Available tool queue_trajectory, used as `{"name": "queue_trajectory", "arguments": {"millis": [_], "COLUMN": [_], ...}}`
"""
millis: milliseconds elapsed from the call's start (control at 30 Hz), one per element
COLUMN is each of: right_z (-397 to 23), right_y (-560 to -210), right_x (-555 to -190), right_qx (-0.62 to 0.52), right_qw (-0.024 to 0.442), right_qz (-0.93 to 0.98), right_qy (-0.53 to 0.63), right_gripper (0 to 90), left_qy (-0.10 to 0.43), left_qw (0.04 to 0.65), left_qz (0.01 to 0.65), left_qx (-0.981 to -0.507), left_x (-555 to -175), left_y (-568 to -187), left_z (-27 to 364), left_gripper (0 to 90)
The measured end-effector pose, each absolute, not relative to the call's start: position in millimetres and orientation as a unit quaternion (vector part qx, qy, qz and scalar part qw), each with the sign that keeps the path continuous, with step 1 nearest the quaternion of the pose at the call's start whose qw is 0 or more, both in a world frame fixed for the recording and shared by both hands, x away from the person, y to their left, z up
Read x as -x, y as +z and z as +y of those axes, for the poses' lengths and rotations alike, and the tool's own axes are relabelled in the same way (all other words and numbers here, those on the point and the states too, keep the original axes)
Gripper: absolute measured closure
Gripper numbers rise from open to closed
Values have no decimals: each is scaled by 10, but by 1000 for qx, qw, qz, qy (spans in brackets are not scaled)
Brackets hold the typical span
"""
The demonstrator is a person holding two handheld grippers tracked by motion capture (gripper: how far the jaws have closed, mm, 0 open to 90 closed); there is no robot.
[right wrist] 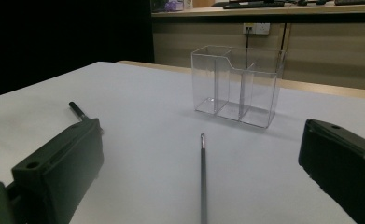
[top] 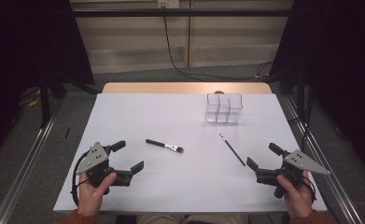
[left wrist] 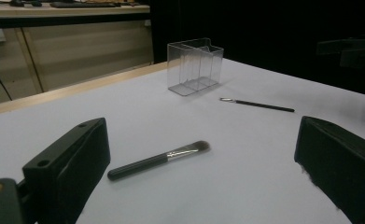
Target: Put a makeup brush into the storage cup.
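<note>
High view: left hand-held gripper (top: pixel 128 156) and right hand-held gripper (top: pixel 263 157) both spread wide, empty, at near edge of white tabletop (top: pixel 138 116). Makeup brush (top: pixel 164 145) lies flat between them, nearer left; thin liner brush (top: pixel 232 150) near right; clear three-compartment organizer (top: pixel 223 108) stands far right.

Left gripper view: makeup brush (left wrist: pixel 159 159) just ahead of jaws. Likely light, stiff, round handle may roll; grip black handle mid-length, not bristles.

Right gripper view: liner brush (right wrist: pixel 202 177) between jaws' line, very slender, probably slippery; organizer (right wrist: pixel 236 85) beyond, likely light, tippable.
</note>
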State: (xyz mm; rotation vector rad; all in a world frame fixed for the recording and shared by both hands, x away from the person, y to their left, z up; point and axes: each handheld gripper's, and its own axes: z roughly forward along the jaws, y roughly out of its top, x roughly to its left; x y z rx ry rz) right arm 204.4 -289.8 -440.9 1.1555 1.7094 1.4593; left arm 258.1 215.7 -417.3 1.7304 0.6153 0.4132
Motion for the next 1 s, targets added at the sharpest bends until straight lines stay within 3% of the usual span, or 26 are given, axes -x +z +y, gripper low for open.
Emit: {"name": "queue_trajectory", "arguments": {"millis": [1000], "right_z": [-2880], "right_y": [-4408], "right_x": [-2051], "right_qx": [-432], "right_qw": [299], "right_qz": [648], "right_qy": [551], "right_gripper": [0], "left_qy": [140], "left_qw": [575], "left_qz": [240], "left_qx": [-770], "left_x": [-3132], "left_y": [-4091], "left_z": [1827], "left_gripper": [36]}}
